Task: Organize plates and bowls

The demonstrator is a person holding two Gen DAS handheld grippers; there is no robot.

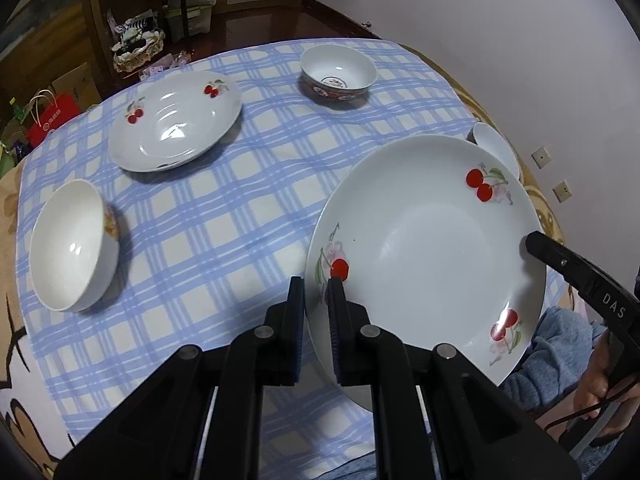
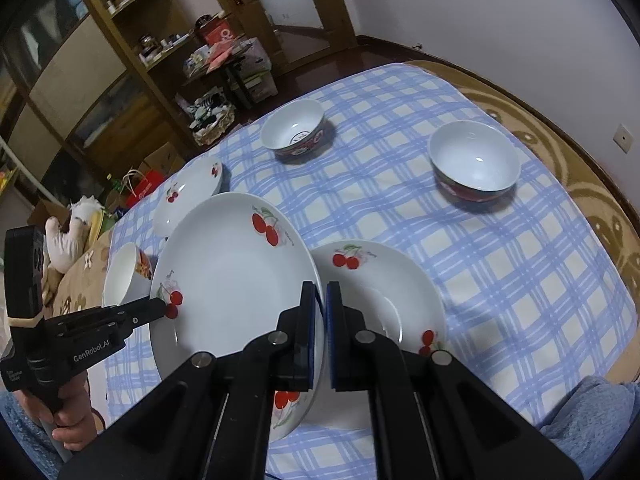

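A cherry plate [image 2: 236, 276] is held tilted above the checked cloth [image 2: 500, 280], its left rim pinched by the left gripper [image 1: 316, 280] and its right rim by the right gripper [image 2: 320, 286]. Just right of the right gripper, a second cherry plate [image 2: 384, 280] lies flat. Two bowls [image 2: 294, 128] [image 2: 474, 158] are seen well beyond it.

both claws [image 1: 316, 280] [image 1: 534, 240] grip the lifted cherry plate's [image 1: 424, 256] rim.

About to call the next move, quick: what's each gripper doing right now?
Left gripper: shut on the left rim of the lifted cherry plate.
Right gripper: shut on the same plate's opposite rim.
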